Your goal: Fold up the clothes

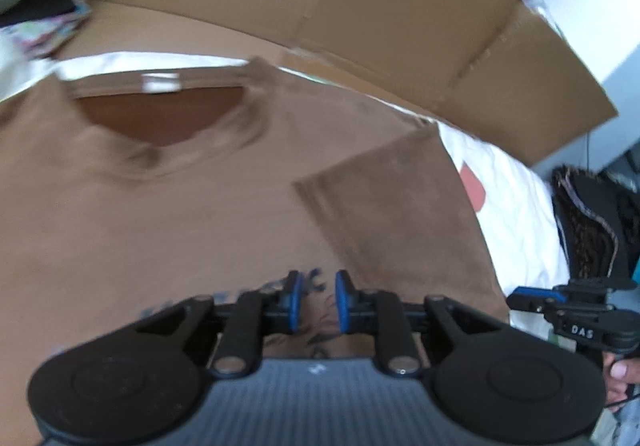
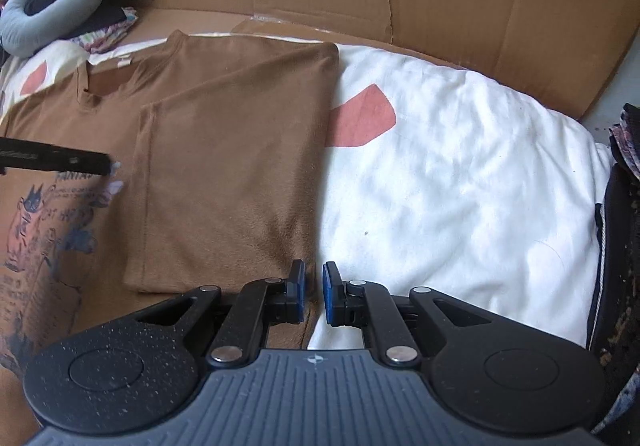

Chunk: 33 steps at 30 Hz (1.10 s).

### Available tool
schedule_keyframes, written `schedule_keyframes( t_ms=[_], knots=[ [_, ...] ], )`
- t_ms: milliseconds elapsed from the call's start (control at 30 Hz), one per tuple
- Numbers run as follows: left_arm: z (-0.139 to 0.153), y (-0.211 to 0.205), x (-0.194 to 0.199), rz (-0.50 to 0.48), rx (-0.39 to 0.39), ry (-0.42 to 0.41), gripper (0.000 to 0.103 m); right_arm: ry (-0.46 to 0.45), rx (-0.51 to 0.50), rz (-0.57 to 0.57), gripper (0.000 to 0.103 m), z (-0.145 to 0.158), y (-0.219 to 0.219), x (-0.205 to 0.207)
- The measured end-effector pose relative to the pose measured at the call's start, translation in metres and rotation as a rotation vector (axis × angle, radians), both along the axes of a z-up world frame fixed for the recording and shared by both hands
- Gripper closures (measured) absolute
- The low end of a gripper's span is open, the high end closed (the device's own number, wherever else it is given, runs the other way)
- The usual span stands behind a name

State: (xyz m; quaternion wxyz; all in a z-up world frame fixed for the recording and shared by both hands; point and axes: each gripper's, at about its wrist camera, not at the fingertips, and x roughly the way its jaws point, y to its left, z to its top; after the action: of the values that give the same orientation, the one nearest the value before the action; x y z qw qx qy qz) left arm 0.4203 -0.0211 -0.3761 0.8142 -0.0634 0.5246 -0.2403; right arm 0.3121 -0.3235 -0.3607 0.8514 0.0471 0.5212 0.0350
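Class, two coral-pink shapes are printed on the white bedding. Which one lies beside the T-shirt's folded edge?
The larger coral shape on the open white bedding, touching the brown T-shirt at its folded edge; the other peeks out near the collar.

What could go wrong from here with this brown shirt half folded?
The folded-over panel lies loose on the brown shirt; dragging the other side could slide it open. The left gripper hovers over the print with nothing between its fingers, so a grab there may bunch the middle. The soft white bedding may wrinkle underneath.
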Motion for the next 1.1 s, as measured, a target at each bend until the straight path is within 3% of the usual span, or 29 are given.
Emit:
schedule_keyframes(
  t_ms=[233, 300, 333, 367, 467, 833, 1100],
  knots=[
    [0.023, 0.063, -0.025, 0.103, 0.045, -0.016, 0.065, -0.042, -0.006, 0.061, 0.091, 0.017, 0.013, -0.003],
    [0.028, 0.083, -0.034, 0.143, 0.058, -0.032, 0.055, -0.046, 0.002, 0.074, 0.09, 0.02, 0.017, -0.003],
    [0.031, 0.093, -0.038, 0.164, 0.062, -0.038, 0.053, -0.047, 0.003, 0.079, 0.089, 0.021, 0.019, -0.002],
    [0.032, 0.104, -0.043, 0.189, 0.06, -0.04, 0.051, -0.047, 0.003, 0.085, 0.081, 0.022, 0.02, -0.002],
    [0.037, 0.139, -0.058, 0.281, 0.041, -0.055, 0.05, -0.055, 0.0, 0.101, 0.071, 0.025, 0.025, -0.002],
    [0.031, 0.235, -0.106, 0.531, 0.087, -0.056, 0.041, -0.054, -0.009, 0.117, 0.068, 0.028, 0.031, -0.004],
    [0.016, 0.284, -0.122, 0.698, 0.058, -0.032, 0.04, -0.047, 0.019, 0.151, 0.067, 0.023, 0.056, 0.002]
  ],
)
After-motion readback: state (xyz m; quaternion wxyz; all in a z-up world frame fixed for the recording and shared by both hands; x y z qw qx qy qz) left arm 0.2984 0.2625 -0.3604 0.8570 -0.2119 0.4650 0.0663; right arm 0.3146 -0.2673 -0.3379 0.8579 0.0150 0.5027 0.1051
